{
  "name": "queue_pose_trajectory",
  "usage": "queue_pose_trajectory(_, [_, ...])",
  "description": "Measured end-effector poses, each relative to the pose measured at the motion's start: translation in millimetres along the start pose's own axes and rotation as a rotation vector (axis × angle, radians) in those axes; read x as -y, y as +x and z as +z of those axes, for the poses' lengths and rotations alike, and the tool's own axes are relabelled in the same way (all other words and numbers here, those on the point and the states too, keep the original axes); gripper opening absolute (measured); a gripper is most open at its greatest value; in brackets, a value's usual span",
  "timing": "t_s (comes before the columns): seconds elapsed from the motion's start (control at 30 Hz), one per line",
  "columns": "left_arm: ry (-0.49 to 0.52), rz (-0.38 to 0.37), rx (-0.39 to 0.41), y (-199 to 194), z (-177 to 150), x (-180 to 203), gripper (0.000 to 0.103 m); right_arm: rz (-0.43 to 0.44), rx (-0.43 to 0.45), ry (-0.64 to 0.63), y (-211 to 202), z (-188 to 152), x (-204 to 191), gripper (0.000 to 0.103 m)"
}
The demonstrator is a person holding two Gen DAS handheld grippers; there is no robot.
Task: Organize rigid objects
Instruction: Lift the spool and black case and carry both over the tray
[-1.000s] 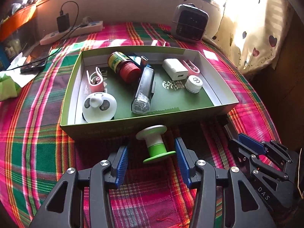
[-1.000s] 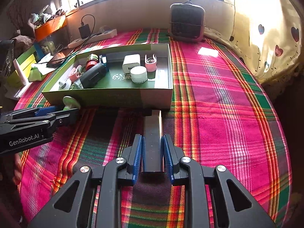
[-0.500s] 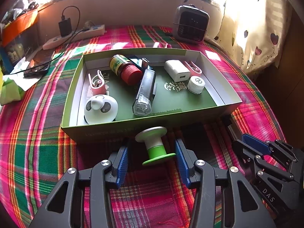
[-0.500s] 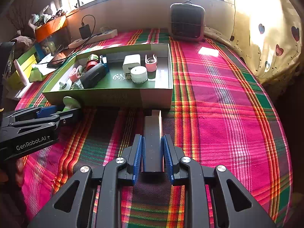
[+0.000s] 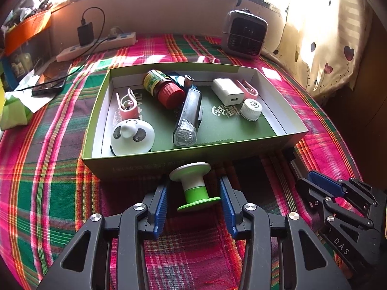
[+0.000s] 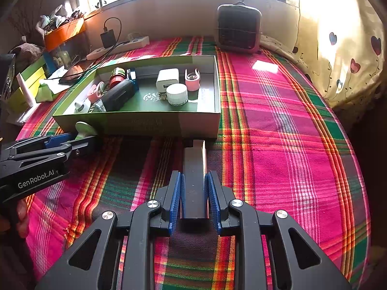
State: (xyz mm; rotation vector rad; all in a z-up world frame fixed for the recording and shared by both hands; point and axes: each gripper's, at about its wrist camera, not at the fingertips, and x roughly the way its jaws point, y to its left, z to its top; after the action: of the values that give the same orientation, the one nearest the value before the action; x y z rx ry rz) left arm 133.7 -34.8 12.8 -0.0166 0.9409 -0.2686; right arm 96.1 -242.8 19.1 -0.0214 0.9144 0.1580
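Green and white, the little spool (image 5: 194,186) lies on the checked cloth (image 5: 48,183), just in front of the box (image 5: 154,163). The left gripper (image 5: 193,201) has just been closing around it, but its pads are not pressing yet. The right gripper (image 6: 194,197) squeezes a dark flat bar (image 6: 194,169), likely to lift it. The box holds other small things, so both probably go there.
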Motion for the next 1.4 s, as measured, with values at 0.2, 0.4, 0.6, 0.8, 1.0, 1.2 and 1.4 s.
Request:
queue_pose_trajectory(0.2, [-0.009,-0.005,0.001,-1.4,-1.2,-1.7,0.039,0.004,0.001,0.004,0.0,0.0,0.5,0.024])
queue_pose_trajectory(0.4, [-0.017,-0.009,0.013,-7.2,-3.2,-5.3,0.039,0.015,0.007,0.007,-1.6,0.4,1.2,0.024])
queue_pose_trajectory(0.6, [-0.015,-0.016,0.029,-14.7,-4.2,-4.7,0.039,0.036,0.026,0.001,-6.7,0.8,-0.5,0.024])
queue_pose_trajectory(0.8, [-0.011,-0.021,0.049,-24.9,-4.4,-4.0,0.039,0.049,0.041,0.003,-12.1,3.0,-1.9,0.024])
queue_pose_trajectory(1.0, [-0.007,-0.02,0.077,-35.7,-0.4,-4.4,0.039,0.057,0.061,0.0,-18.8,6.0,-3.3,0.024])
queue_pose_trajectory(1.2, [-0.001,-0.014,0.105,-44.9,7.3,-5.8,0.039,0.064,0.084,-0.007,-26.3,14.1,-5.4,0.024])
queue_pose_trajectory(1.4, [0.009,-0.018,0.133,-50.0,21.0,-7.8,0.039,0.068,0.104,-0.022,-30.5,24.2,-8.4,0.024])
